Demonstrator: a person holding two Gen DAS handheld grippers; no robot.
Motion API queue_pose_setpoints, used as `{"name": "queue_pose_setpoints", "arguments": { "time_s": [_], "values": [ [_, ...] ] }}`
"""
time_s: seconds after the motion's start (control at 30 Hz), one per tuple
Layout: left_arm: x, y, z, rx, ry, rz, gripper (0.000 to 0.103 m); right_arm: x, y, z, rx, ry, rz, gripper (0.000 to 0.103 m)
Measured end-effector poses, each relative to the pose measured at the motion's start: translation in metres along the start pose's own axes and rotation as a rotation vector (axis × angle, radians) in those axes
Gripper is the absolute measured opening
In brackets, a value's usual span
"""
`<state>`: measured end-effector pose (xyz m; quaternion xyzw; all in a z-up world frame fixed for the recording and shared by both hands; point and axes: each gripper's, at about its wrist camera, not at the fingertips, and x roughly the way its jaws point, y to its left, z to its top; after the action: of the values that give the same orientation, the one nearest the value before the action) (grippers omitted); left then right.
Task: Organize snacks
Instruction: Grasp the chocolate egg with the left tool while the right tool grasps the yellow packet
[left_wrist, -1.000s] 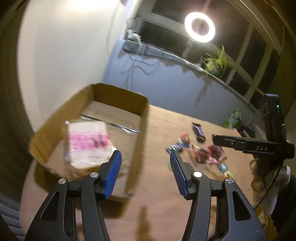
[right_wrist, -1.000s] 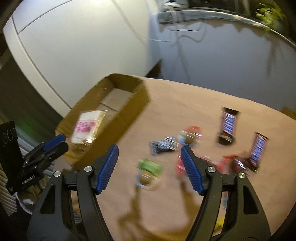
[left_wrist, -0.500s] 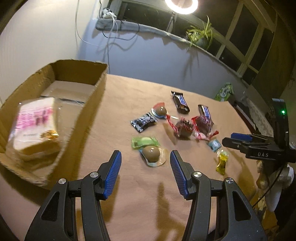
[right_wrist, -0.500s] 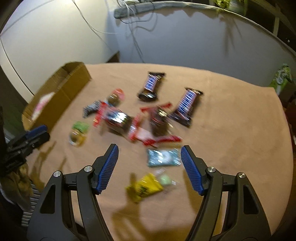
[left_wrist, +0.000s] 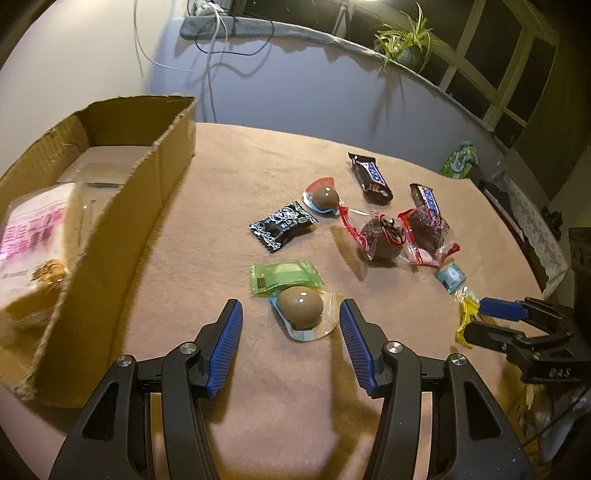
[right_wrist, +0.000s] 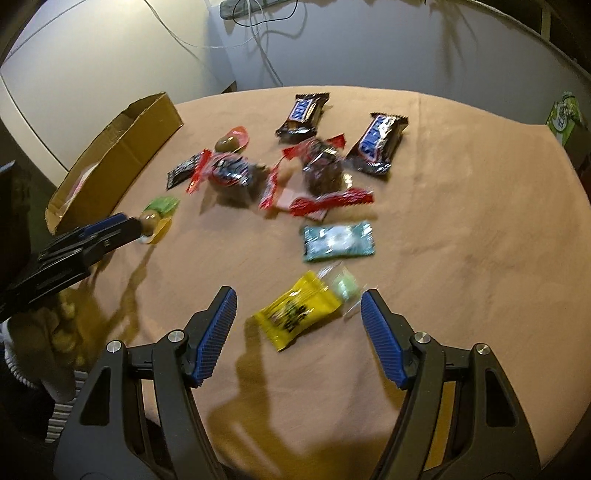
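Note:
Several wrapped snacks lie on the tan round table. My left gripper is open, its fingers either side of a brown ball in a clear pack, with a green pack just beyond. My right gripper is open around a yellow pack; a teal pack lies beyond it. Two chocolate bars lie farther back. A cardboard box at the left holds a pink-printed bag.
A black pack, two red-wrapped dark snacks and another brown ball lie mid-table. A green bag stands at the far right edge. A wall with cables is behind.
Both grippers swung away from the box toward the snacks. The left one moved closer over the brown ball; the right one moved closer over the yellow pack. Both stayed open.

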<state>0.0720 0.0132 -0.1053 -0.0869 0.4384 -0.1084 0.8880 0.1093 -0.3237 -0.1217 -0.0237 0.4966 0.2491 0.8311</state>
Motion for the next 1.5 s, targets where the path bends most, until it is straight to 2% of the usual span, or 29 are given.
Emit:
{"name": "queue_pose_setpoints", "arguments": {
  "time_s": [0.1, 0.2, 0.43, 0.67, 0.97, 1.03, 1.1, 1.2, 1.5],
  "values": [
    [0.003, 0.000, 0.001, 0.002, 0.003, 0.004, 0.054, 0.002, 0.003, -0.001, 0.007, -0.004, 0.005, 0.071],
    [0.006, 0.000, 0.003, 0.008, 0.005, 0.011, 0.054, 0.010, 0.002, 0.001, 0.017, 0.001, -0.002, 0.063],
    [0.011, -0.005, 0.002, 0.040, 0.000, 0.043, 0.049, 0.020, 0.014, -0.002, -0.070, -0.004, -0.083, 0.062],
    [0.013, -0.005, 0.003, 0.054, -0.010, 0.037, 0.031, 0.018, 0.020, -0.012, -0.127, -0.022, -0.169, 0.062],
    [0.010, -0.007, 0.000, 0.064, -0.012, 0.034, 0.030, 0.013, 0.019, -0.018, -0.138, -0.029, -0.192, 0.062],
    [0.008, -0.007, -0.001, 0.065, -0.011, 0.030, 0.030, 0.012, 0.019, -0.020, -0.136, -0.031, -0.180, 0.056],
    [0.007, -0.007, -0.002, 0.061, -0.011, 0.025, 0.030, 0.010, 0.020, -0.021, -0.141, -0.034, -0.174, 0.042],
    [0.004, -0.008, -0.005, 0.054, -0.010, 0.017, 0.030, 0.008, 0.021, -0.023, -0.153, -0.035, -0.165, 0.030],
    [-0.007, -0.006, -0.014, 0.025, -0.009, -0.017, 0.030, 0.004, 0.014, -0.022, -0.106, -0.045, -0.109, 0.026]
  ]
}}
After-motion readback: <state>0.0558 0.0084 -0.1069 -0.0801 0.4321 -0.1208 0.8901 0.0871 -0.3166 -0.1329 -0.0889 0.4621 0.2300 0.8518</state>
